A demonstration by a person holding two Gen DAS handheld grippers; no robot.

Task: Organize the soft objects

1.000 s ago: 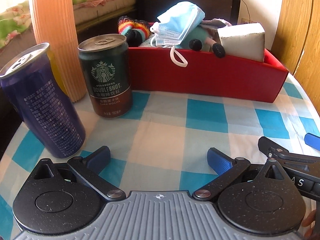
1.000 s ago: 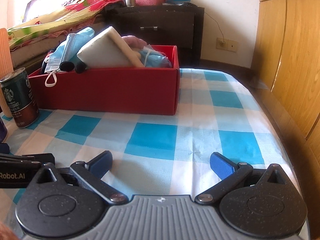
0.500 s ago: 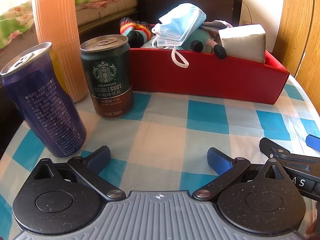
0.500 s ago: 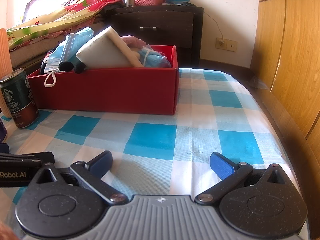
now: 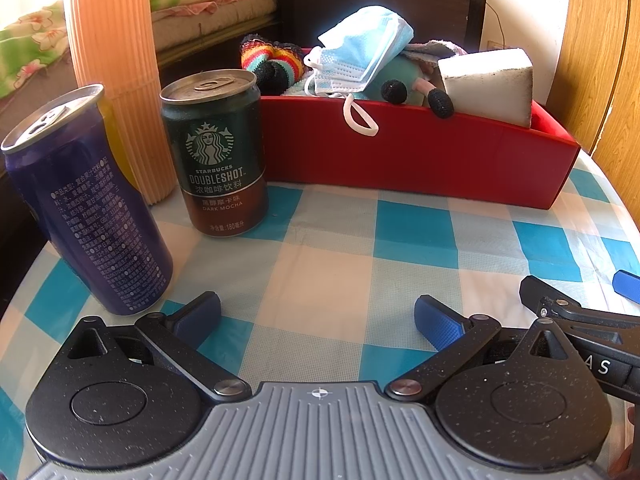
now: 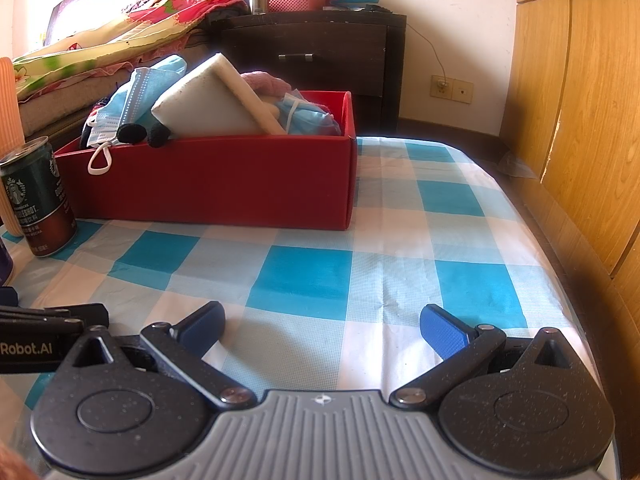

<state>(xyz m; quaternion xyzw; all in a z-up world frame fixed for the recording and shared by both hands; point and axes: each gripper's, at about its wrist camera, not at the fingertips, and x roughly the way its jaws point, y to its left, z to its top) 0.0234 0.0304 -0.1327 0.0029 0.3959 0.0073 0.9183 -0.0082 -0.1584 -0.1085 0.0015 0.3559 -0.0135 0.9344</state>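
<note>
The sorting looked close to finished. The red box (image 5: 420,160) stood toward twelve o'clock from the left gripper (image 5: 318,316) and toward eleven o'clock from the right gripper (image 6: 322,326), and it was heaped with soft things: a blue face mask (image 5: 360,54) draped over the pile with one white ear loop hanging over the front wall, a rainbow-striped knit piece (image 5: 272,62) at the box's left end, a white foam block (image 5: 486,84) leaning at its right end, a teal plush toy with black pom-pom ends (image 5: 400,84) between them, and a bit of pink cloth (image 6: 266,82) behind the block.

No soft item lay on the visible checked tablecloth (image 6: 304,272). What stood outside the box was hard: a Starbucks Doubleshot can (image 5: 218,152) at eleven o'clock from the left gripper, a purple drink can (image 5: 88,208) at ten o'clock, and a ribbed orange bottle (image 5: 116,72) behind the cans.

Both grippers hung low over the cloth near the table's front edge, side by side, each with its jaws spread wide and nothing between them.

As a judgement, only tidying was left: tucking the dangling ear loop inside and perhaps settling the tilted foam block. Parts of the table were out of view, so a stray item could not be ruled out.
</note>
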